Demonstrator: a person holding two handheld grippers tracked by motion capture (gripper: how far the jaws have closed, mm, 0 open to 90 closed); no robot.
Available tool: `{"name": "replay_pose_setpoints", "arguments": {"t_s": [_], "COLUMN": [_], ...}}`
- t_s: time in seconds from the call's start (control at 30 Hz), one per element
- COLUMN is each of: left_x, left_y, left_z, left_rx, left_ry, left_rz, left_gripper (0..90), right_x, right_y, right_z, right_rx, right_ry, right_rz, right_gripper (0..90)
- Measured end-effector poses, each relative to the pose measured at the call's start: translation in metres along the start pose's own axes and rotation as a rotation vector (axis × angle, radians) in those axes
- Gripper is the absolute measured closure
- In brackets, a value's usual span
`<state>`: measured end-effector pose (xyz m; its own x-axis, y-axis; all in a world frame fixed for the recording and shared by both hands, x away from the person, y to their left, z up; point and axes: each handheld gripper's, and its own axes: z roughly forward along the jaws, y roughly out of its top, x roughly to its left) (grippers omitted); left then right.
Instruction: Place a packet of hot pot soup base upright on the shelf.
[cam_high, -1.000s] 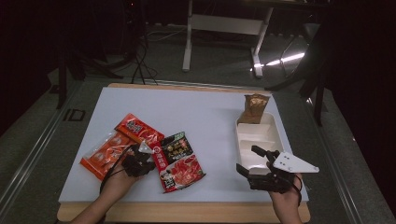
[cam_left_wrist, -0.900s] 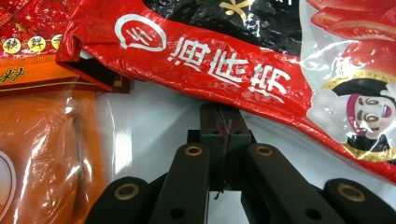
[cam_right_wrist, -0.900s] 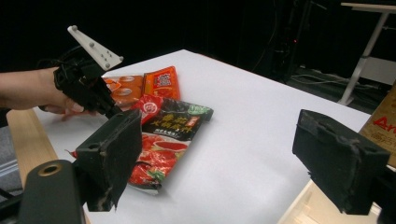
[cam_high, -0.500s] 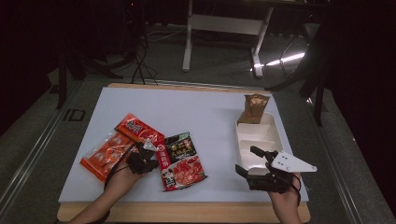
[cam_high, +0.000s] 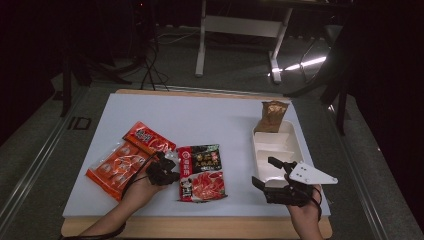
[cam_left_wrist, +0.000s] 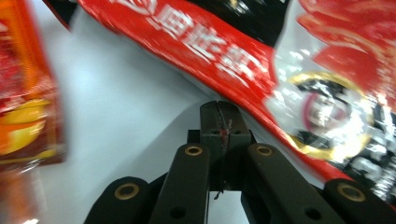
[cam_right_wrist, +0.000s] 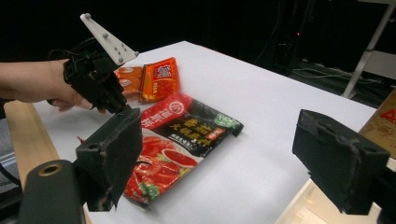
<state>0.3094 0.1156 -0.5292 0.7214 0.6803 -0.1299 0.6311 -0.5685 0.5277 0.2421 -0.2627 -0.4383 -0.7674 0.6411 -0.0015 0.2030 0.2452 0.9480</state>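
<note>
A red-and-black food packet (cam_high: 201, 172) lies flat near the table's front, also seen in the right gripper view (cam_right_wrist: 187, 135). My left gripper (cam_high: 165, 170) is shut, jaws pressed together (cam_left_wrist: 219, 112), tips against that packet's left edge (cam_left_wrist: 261, 79); nothing clearly sits between the jaws. Two orange packets (cam_high: 125, 160) lie just left of it, overlapping. My right gripper (cam_high: 272, 175) hovers at the front right, jaws wide open (cam_right_wrist: 226, 158) and holding nothing, aimed across the table at the packet and the left gripper (cam_right_wrist: 105, 91).
A white divided tray (cam_high: 295, 145) stands at the right beside my right gripper, with a brown packet (cam_high: 273, 116) leaning at its far end. The white mat (cam_high: 200, 120) rests on a wooden table (cam_high: 200, 227); dark floor and stands lie beyond.
My left gripper has slid a little to the right, and the red-and-black packet has shifted right with it. The right gripper has stayed where it was.
</note>
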Motion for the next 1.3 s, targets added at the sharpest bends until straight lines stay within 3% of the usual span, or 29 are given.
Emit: {"name": "replay_pose_setpoints", "arguments": {"t_s": [0.07, 0.23, 0.47, 1.0, 1.13, 1.3], "left_x": [-0.004, -0.013, -0.024, -0.027, -0.023, -0.017], "left_y": [0.002, 0.007, 0.017, 0.025, 0.024, 0.025], "left_z": [0.002, 0.006, 0.014, 0.021, 0.016, -0.006], "left_rx": [0.008, 0.021, 0.022, 0.015, 0.008, -0.040], "left_ry": [0.006, -0.035, -0.054, -0.078, -0.095, -0.086], "left_rz": [0.017, 0.033, 0.053, 0.051, 0.029, 0.013], "left_gripper": [90.0, 90.0, 90.0, 90.0, 89.9, 86.9], "right_x": [0.000, 0.000, -0.001, 0.000, 0.000, 0.001], "right_y": [0.000, -0.001, -0.002, -0.003, -0.002, -0.001], "right_z": [0.000, 0.001, 0.001, 0.005, 0.003, 0.002], "right_rx": [0.009, 0.015, 0.019, 0.035, 0.026, 0.003], "right_ry": [0.002, 0.001, 0.002, 0.014, 0.017, 0.019], "right_rz": [0.000, -0.005, -0.010, -0.029, -0.031, -0.058], "right_gripper": [15.9, 15.9, 15.9, 17.1, 17.0, 16.8]}}
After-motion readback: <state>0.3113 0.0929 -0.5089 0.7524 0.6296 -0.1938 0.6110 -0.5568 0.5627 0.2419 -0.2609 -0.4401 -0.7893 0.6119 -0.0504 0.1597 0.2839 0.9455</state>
